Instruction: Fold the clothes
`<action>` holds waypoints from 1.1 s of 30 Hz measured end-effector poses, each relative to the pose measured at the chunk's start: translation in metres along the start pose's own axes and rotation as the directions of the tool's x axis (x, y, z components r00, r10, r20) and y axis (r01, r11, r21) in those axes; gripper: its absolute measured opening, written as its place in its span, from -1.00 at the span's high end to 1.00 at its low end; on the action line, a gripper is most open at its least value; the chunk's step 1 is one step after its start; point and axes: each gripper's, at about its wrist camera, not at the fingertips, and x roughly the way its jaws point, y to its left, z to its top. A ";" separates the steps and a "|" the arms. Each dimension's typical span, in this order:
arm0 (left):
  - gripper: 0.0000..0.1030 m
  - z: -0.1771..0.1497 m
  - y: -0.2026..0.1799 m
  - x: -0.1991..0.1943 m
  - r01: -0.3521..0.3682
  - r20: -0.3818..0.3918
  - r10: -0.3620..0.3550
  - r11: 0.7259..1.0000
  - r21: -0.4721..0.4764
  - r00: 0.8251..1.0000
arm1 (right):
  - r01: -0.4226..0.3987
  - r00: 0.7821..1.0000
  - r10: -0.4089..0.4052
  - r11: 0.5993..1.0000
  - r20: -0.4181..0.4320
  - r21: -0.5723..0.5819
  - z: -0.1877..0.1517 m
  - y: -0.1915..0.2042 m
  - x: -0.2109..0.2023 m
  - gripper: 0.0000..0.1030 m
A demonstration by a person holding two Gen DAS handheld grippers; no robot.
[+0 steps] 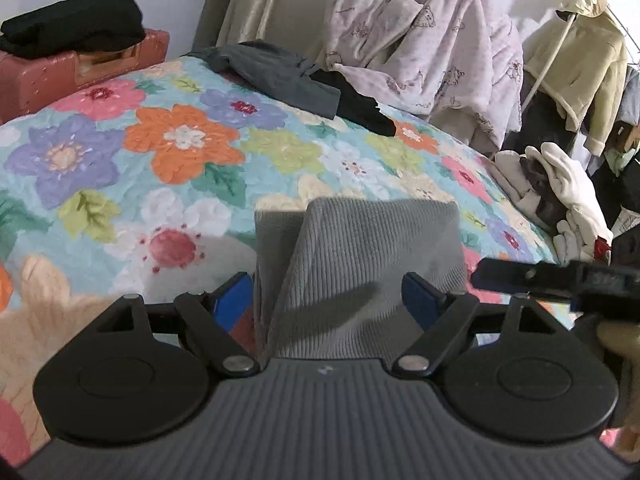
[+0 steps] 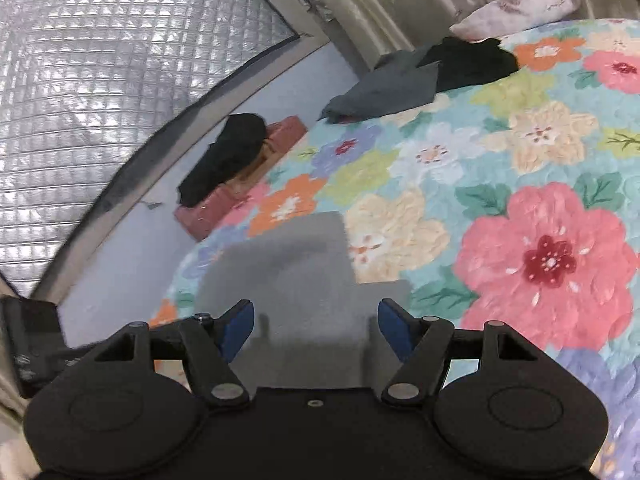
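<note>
Black garment (image 1: 76, 24) atop pink case (image 1: 80, 68), beside floral bedspread (image 1: 160, 168).

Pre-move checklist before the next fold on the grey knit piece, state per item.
1. Left gripper jaws apart: ok, blue pads stand wide.
2. Grey ribbed garment between the left fingers: ok, it rises between them, but the pads do not press on it.
3. Right gripper free of cloth: ok, jaws wide, garment lies below, nothing pinched.
4. Garment flat and squared: not ok, one edge stands up in a ridge in the left wrist view.
5. Room on the floral bedspread ahead: ok, the dark grey clothes lie far off.
6. Grippers clear of each other: cannot tell; the right one sits close at the left view's edge.
</note>
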 end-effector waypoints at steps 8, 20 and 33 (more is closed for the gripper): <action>-0.56 0.011 -0.003 0.031 -0.115 0.017 0.114 0.992 0.050 0.993 | -0.090 0.990 0.108 0.980 -0.091 0.177 0.010 -0.036 0.053 0.40; -0.51 0.012 0.001 0.025 -0.154 0.062 0.152 0.987 0.033 0.986 | 0.141 0.989 -0.122 0.947 0.085 -0.287 -0.008 0.022 0.006 0.11; 0.14 0.018 -0.006 0.061 -0.003 -0.124 0.012 0.998 0.068 0.992 | 0.122 0.987 -0.159 0.861 -0.033 -0.493 0.012 0.029 0.059 0.79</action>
